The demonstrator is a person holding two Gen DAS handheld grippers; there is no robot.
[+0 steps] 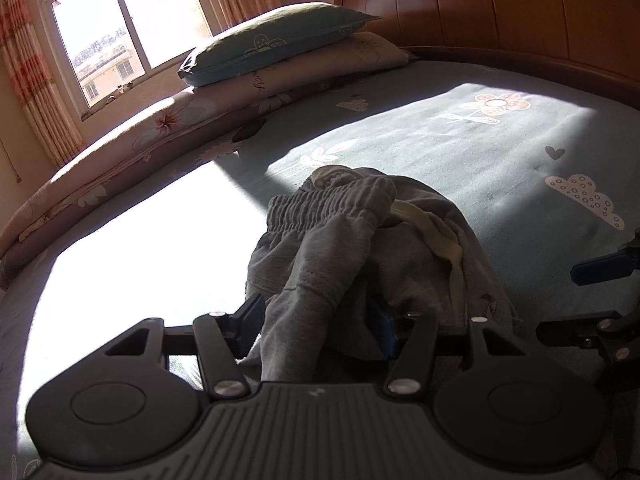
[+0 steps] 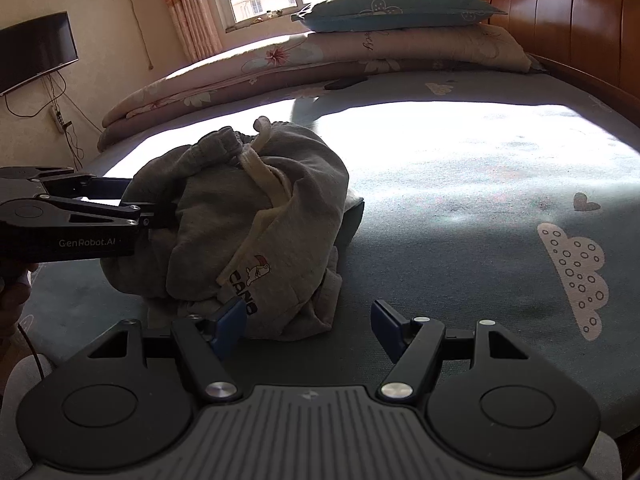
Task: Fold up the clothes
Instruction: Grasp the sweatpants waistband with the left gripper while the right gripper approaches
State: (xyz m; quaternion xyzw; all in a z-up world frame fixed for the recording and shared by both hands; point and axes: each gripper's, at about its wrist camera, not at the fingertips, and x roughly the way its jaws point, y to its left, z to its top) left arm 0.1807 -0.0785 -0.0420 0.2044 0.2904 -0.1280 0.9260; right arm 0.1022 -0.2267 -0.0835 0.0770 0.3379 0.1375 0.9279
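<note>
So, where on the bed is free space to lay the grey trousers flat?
Free: the teal sheet right of the crumpled grey drawstring trousers, up to the wooden headboard. Crowded: the far edge, with folded floral quilt and stacked pillows.

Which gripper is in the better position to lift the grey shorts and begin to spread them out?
Left, probably. The left gripper already has a bunch of the grey shorts between its fingers. The right gripper is open beside the heap's near edge, with only bed sheet between its fingers.
</note>
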